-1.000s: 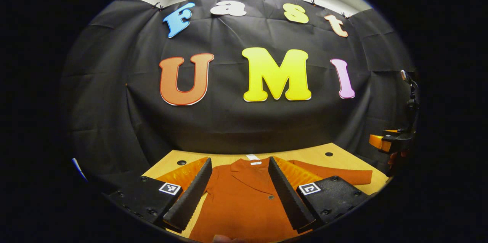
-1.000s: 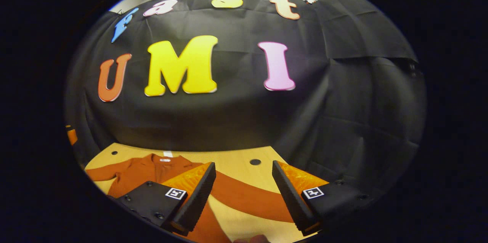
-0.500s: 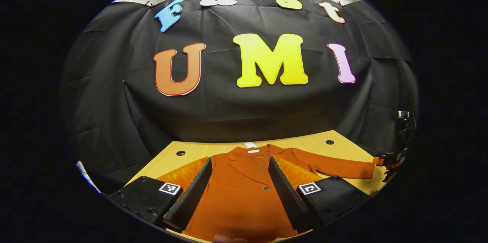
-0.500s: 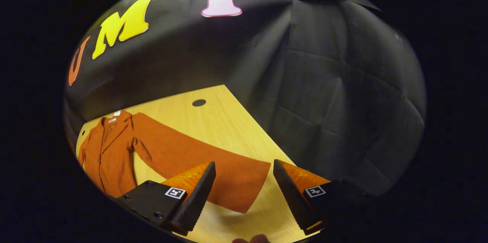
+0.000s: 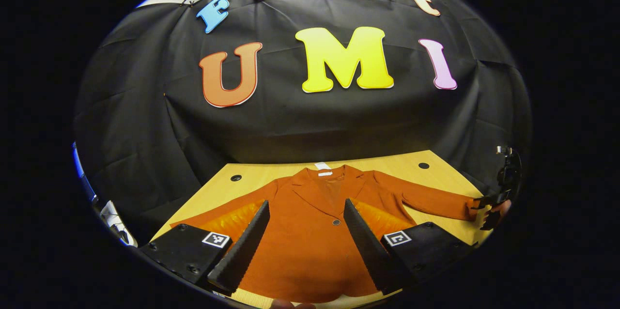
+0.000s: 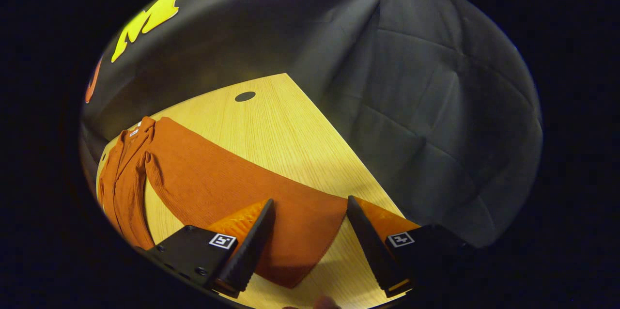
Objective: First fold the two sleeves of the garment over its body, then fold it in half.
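While the orange jacket (image 5: pixel 310 231) lies flat on the table (image 5: pixel 387 166), front side up, I hold a hand-held gripper over it in each hand. Its collar points to the far wall and a small white tag (image 5: pixel 322 169) sits at the neck. One dark button (image 5: pixel 334 222) shows on the front. Both sleeves are spread out to the sides, not folded over the body.

My left hand-held gripper (image 5: pixel 305 246) hangs over the middle of the jacket. Its two fingers are wide apart and hold nothing.

My right hand-held gripper (image 6: pixel 310 246) is down low by the end of the right sleeve (image 6: pixel 232 188). In the right gripper view the cuff (image 6: pixel 302 241) lies between its two fingers, which are wide apart. I cannot tell if the fingers touch the cloth. In the left gripper view I see this gripper far off at the sleeve end (image 5: pixel 489 202).

The table is light wood with round dark holes (image 6: pixel 245 96) near its far edge. Black cloth (image 6: pixel 436 105) hangs behind it and at the side.
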{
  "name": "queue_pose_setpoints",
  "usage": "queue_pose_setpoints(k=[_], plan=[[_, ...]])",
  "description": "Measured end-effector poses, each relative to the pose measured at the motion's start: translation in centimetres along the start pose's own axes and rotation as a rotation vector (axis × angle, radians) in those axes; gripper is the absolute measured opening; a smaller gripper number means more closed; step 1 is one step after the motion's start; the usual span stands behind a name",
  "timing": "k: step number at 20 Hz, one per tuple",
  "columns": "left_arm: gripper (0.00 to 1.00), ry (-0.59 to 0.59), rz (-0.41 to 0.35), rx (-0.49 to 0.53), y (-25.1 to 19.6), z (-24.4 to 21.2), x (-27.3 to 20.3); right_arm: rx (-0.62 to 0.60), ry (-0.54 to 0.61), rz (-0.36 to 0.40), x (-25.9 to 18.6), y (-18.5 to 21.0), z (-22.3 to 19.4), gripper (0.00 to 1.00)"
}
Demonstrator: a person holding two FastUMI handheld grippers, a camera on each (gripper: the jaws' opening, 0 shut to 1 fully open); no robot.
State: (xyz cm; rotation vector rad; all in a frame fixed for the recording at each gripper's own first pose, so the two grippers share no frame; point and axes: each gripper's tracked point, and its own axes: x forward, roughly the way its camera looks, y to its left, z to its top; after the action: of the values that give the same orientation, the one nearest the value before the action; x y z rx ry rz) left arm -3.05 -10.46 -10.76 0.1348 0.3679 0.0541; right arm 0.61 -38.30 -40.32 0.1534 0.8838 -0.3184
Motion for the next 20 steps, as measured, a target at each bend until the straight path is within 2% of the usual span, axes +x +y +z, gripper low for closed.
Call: queue_pose_setpoints(k=[3, 6, 8, 9, 10, 15, 17, 20], plan=[[0.99, -0.020, -0.001, 0.021, -0.5, 0.9, -0.1, 0.005, -0.007, 0.008, 0.2, -0.6, 0.3, 0.80], [0.99, 0.008, -0.020, -0.003, -0.8, 0.2, 0.2, 0.045, -0.002, 0.056, 0.3, -0.2, 0.4, 0.40], [0.99, 0.010, -0.016, -0.014, -0.4, 0.3, 0.1, 0.042, 0.012, 0.060, 0.4, -0.1, 0.5, 0.10], [0.99, 0.001, -0.012, -0.017, -0.2, 0.6, 0.1, 0.015, 0.016, 0.051, 0.7, 0.0, 0.5, 0.10], [0.99, -0.007, -0.007, -0.015, 0.2, 0.8, 0.2, -0.009, 0.016, 0.038, 0.6, 0.1, 0.6, 0.01], [0.99, -0.039, 0.021, -0.012, 2.5, 1.0, -0.2, -0.047, 0.015, 0.035, -0.7, 1.7, 1.8, 0.01], [0.99, -0.037, 0.021, -0.025, 3.4, 0.6, -0.3, -0.034, 0.002, 0.065, -2.0, 3.3, 3.1, 0.01], [0.99, -0.034, 0.036, -0.058, 5.4, 0.0, -0.1, -0.032, -0.057, 0.070, -4.1, 5.2, 6.4, 0.01]])
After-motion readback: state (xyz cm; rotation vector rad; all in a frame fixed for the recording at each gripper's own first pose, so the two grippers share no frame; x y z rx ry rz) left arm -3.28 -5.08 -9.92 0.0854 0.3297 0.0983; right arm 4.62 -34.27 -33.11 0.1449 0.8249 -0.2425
